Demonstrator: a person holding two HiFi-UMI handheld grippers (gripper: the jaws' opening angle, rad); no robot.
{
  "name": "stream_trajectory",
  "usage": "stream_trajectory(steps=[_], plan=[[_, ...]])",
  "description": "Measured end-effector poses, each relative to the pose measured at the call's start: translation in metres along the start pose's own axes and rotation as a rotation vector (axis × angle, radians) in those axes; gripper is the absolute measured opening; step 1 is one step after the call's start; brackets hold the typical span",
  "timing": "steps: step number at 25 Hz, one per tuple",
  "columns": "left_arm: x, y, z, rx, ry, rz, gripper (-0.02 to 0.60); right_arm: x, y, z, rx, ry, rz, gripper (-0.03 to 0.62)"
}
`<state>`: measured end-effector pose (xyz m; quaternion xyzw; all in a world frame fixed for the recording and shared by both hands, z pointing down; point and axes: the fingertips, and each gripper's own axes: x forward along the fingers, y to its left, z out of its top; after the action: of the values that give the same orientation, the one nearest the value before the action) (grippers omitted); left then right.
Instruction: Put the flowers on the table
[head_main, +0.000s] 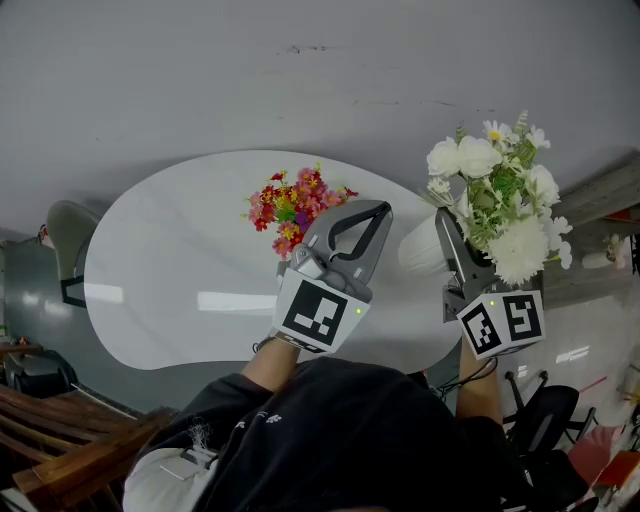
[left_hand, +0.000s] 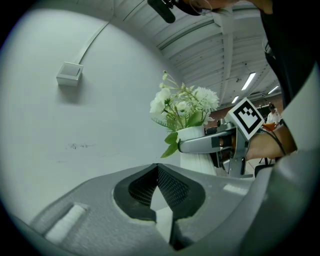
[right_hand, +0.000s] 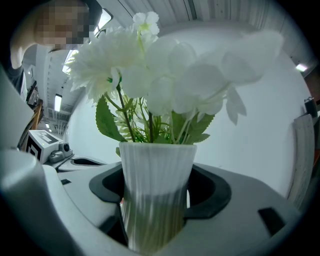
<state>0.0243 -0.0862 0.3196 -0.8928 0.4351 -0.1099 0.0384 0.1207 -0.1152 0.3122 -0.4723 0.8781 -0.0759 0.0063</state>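
Flowers (head_main: 495, 190) in a ribbed white vase (head_main: 420, 245) were clamped in the right gripper (head_main: 446, 228) at the table's (head_main: 170, 280) right edge. Left gripper (head_main: 378, 210), jaws together and empty, hovered beside a red bouquet (head_main: 295, 205) near the far edge.

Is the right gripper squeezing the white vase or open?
Shut on it. The right gripper has its jaws pressed against both sides of the white vase, holding it with its white flowers.

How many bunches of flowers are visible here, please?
2. One colourful bunch is on the white table; one white bunch stands in the ribbed vase gripped by the right gripper.
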Motion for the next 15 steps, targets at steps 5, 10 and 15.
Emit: stream_trajectory(steps=[5, 10, 15], plan=[[-0.005, -0.003, 0.000, -0.007, 0.004, 0.019, -0.002, -0.001, 0.000, 0.001, -0.002, 0.003, 0.013, 0.342], [-0.007, -0.009, 0.000, -0.014, 0.008, 0.027, -0.002, 0.000, 0.003, 0.002, -0.002, 0.004, 0.035, 0.342], [-0.009, -0.013, 0.002, -0.016, 0.014, 0.034, -0.002, -0.002, 0.005, 0.004, 0.000, 0.005, 0.049, 0.342]])
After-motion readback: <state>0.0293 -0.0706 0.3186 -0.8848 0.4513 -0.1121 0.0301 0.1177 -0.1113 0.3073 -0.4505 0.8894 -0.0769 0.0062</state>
